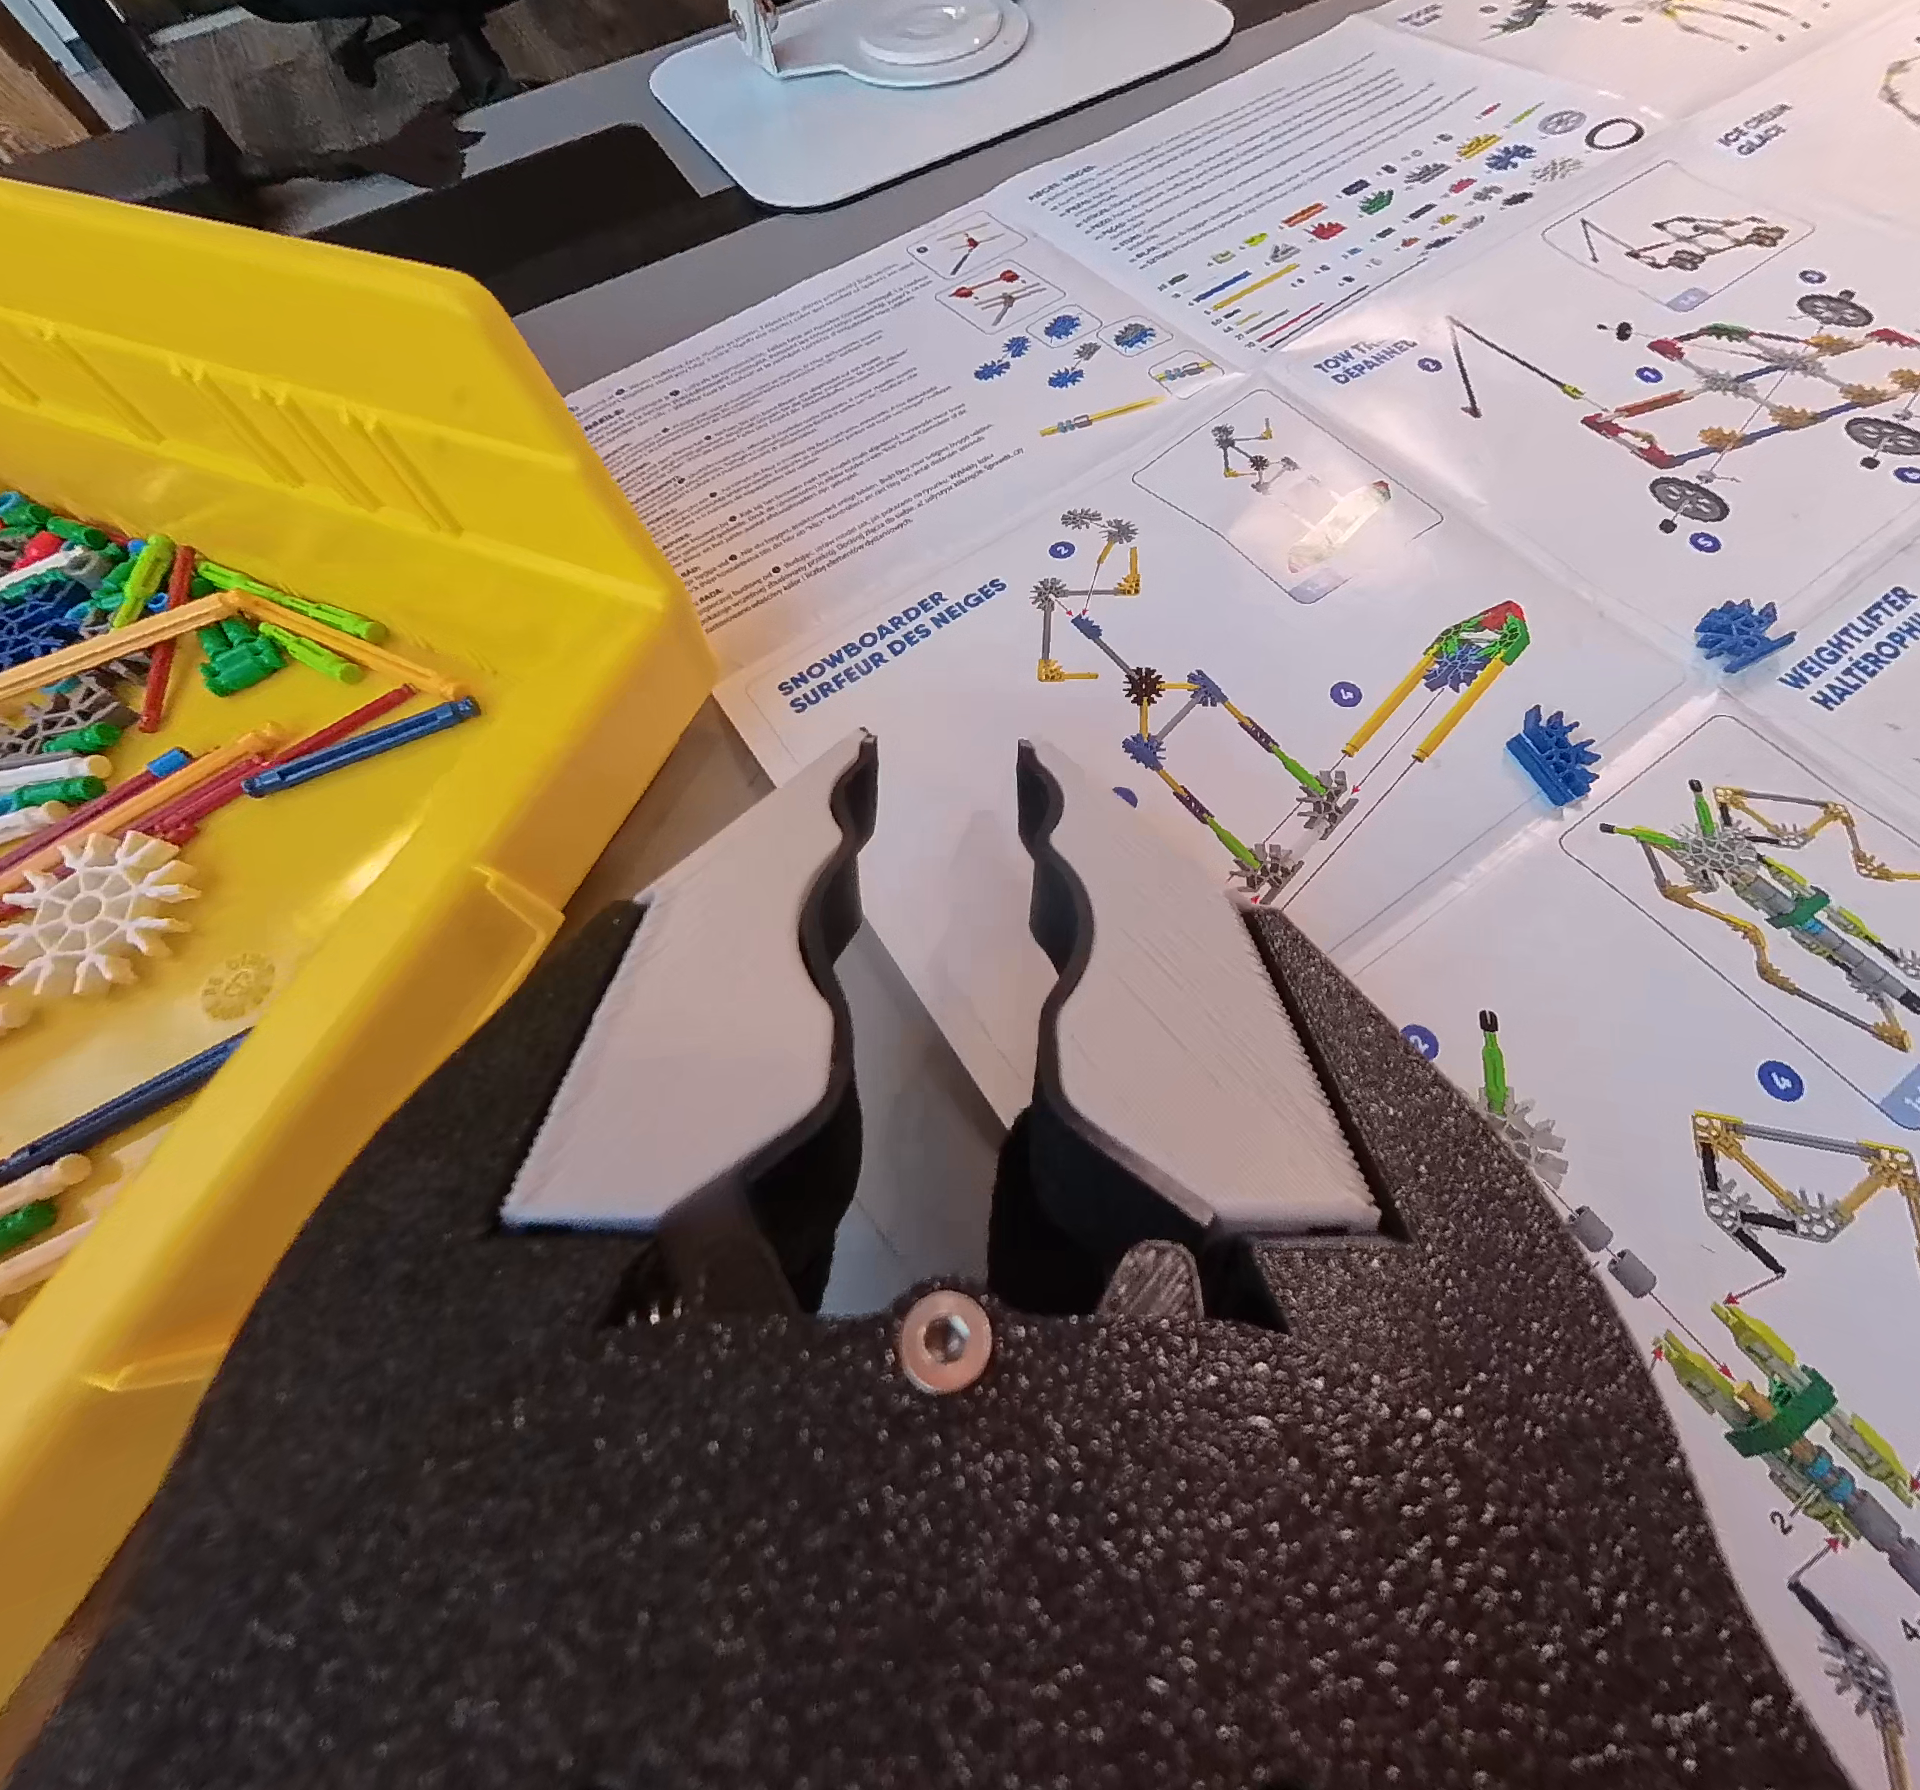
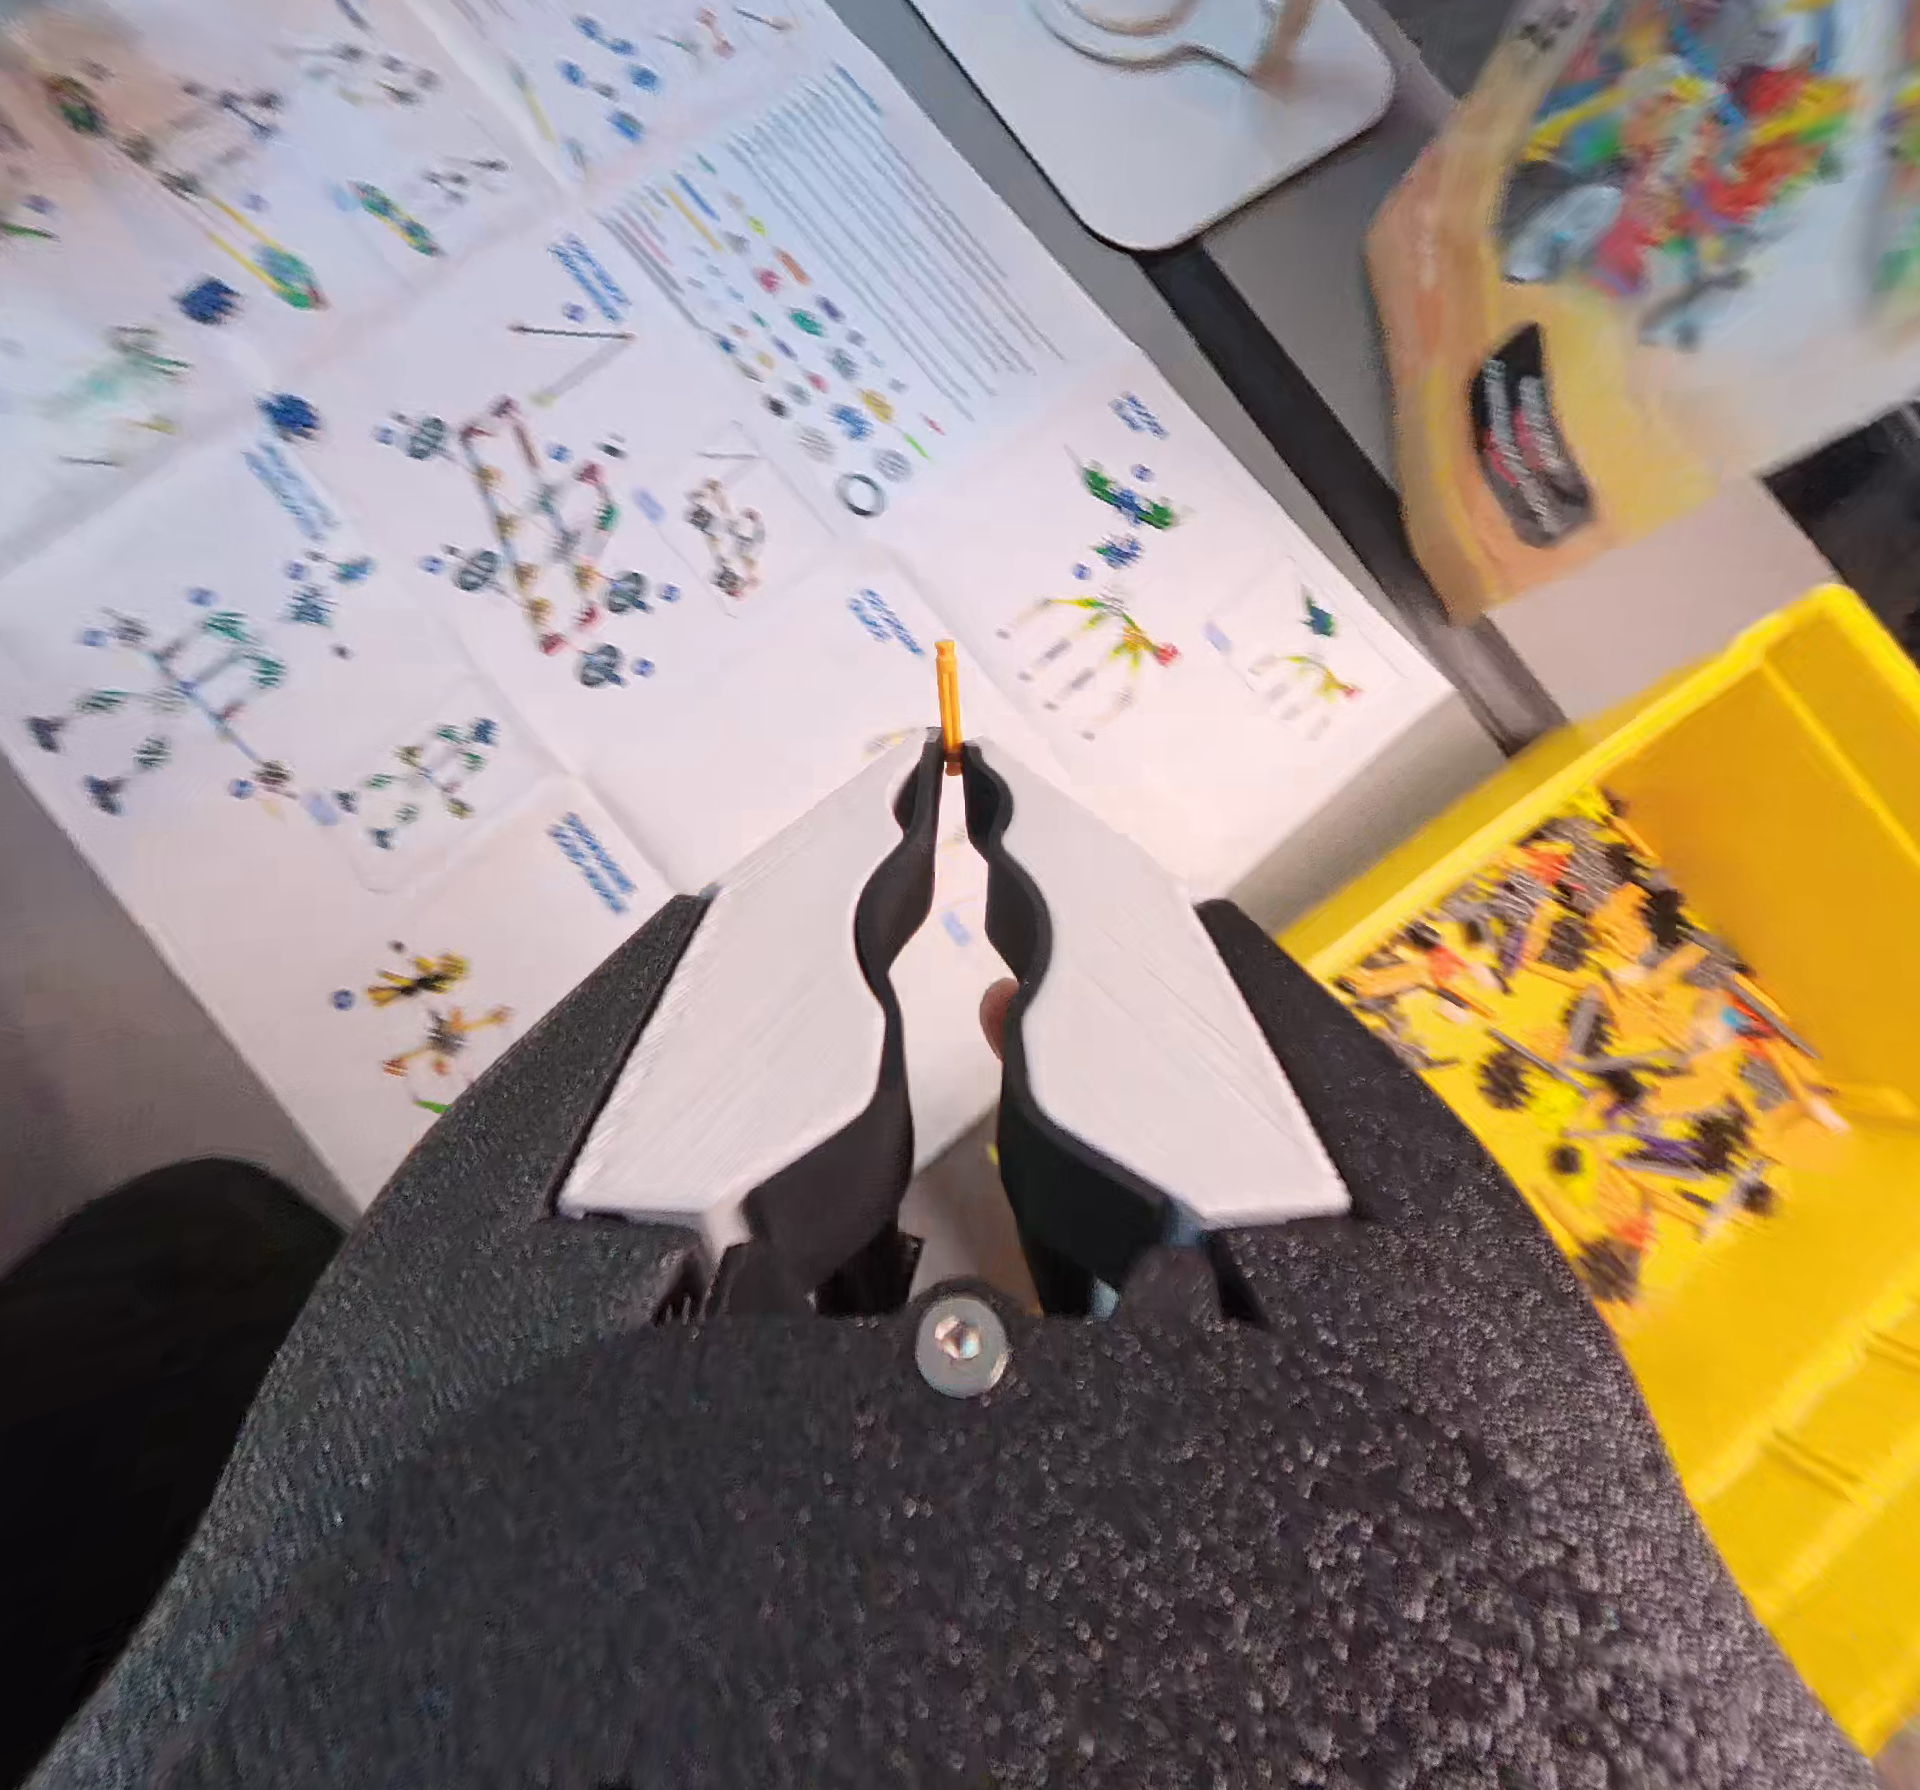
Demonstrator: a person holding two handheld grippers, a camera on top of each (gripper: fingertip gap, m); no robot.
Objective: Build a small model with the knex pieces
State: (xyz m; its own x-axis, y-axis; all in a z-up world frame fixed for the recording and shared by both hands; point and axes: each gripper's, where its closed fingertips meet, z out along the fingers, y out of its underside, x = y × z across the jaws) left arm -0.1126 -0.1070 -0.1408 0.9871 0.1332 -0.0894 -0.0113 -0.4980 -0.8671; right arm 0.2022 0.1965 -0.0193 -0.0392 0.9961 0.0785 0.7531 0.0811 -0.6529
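Left gripper: the black-bodied left gripper with white fingers and wavy black pads (image 1: 945, 753) is hovering with its jaws spread apart and nothing between them, its tips sitting over the near edge of the big white fold-out instruction sheet printed with coloured model diagrams (image 1: 1299, 452).

Left surroundings: the open yellow plastic bin (image 1: 499, 514) is lying just to that gripper's left, its floor scattered with thin coloured plastic rods (image 1: 358, 753) and a white snowflake-shaped connector (image 1: 99, 909) — green, red, blue and orange pieces all jumbled together.

On the sheet: two small blue toothed connector pieces (image 1: 1553, 755) are resting on the paper off to the right of the left gripper, well apart from its tips.

Right gripper: the matching right gripper (image 2: 948, 753) is pinching a slim orange plastic rod (image 2: 947, 691) right at its fingertips, jaws nearly closed on it, the rod poking straight ahead beyond the tips.

Rod position: it is being held in the air above the instruction sheet (image 2: 520, 410) (much of this view is blurred, so fine detail of the print is lost).

Right surroundings: the yellow bin (image 2: 1766, 805) is sitting to the right of this gripper with its heap of parts, and a colourful printed box (image 2: 1662, 213) is standing beyond it.

Far edge: a flat white stand base with a round disc (image 1: 935, 67) is sitting on the grey table past the sheet — visible in both views.
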